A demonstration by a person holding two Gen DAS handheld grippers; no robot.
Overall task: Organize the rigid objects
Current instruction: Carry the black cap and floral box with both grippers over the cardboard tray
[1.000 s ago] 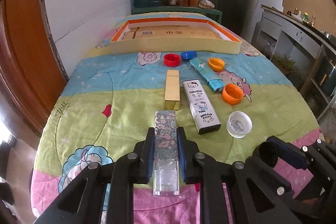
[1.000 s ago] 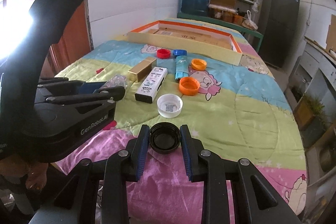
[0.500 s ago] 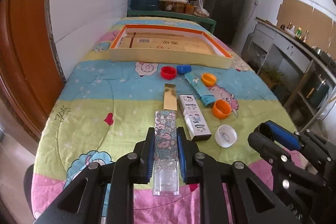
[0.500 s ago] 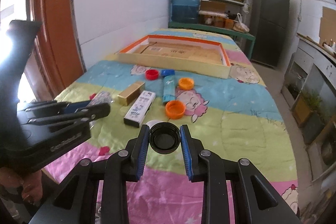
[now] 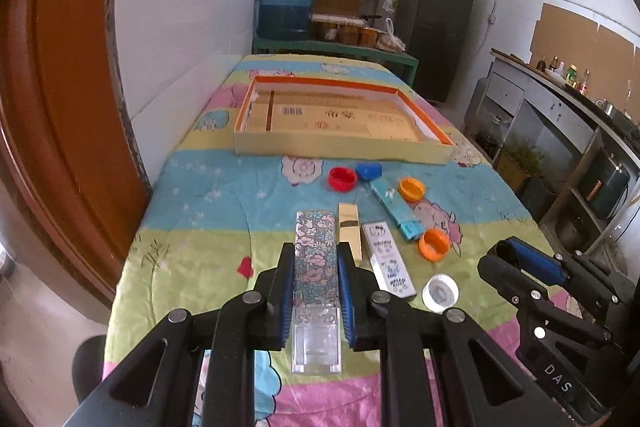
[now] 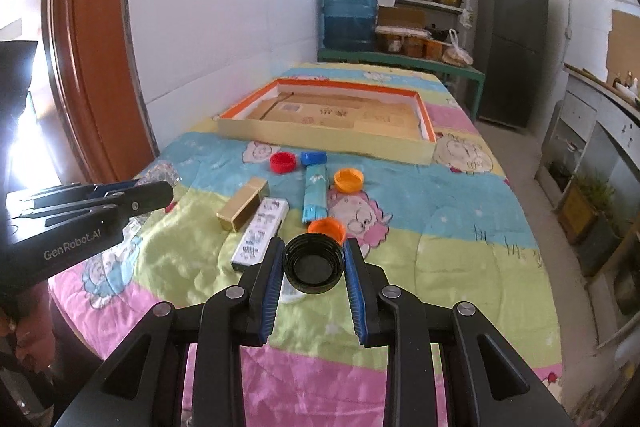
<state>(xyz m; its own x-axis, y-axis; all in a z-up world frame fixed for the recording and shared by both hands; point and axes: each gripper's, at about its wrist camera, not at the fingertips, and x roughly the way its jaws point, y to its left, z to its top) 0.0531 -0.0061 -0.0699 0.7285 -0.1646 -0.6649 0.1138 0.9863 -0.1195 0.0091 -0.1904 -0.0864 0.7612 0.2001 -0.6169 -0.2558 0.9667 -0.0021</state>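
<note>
My left gripper is shut on a long clear box with a floral print and holds it above the quilt. My right gripper is shut on a black cap, open side up, also lifted off the quilt. Each gripper shows in the other's view: right gripper, left gripper. On the quilt lie a gold box, a white cartoon box, a teal box, a white cap and red, blue and orange caps.
A shallow orange-rimmed cardboard tray sits across the far part of the quilt-covered table. A white wall and a brown door frame run along the left. Beyond stand a water jug, shelves and a dark fridge.
Both grippers have risen with the floral box and the black cap still in them. The items on the quilt look smaller and lower in both views.
</note>
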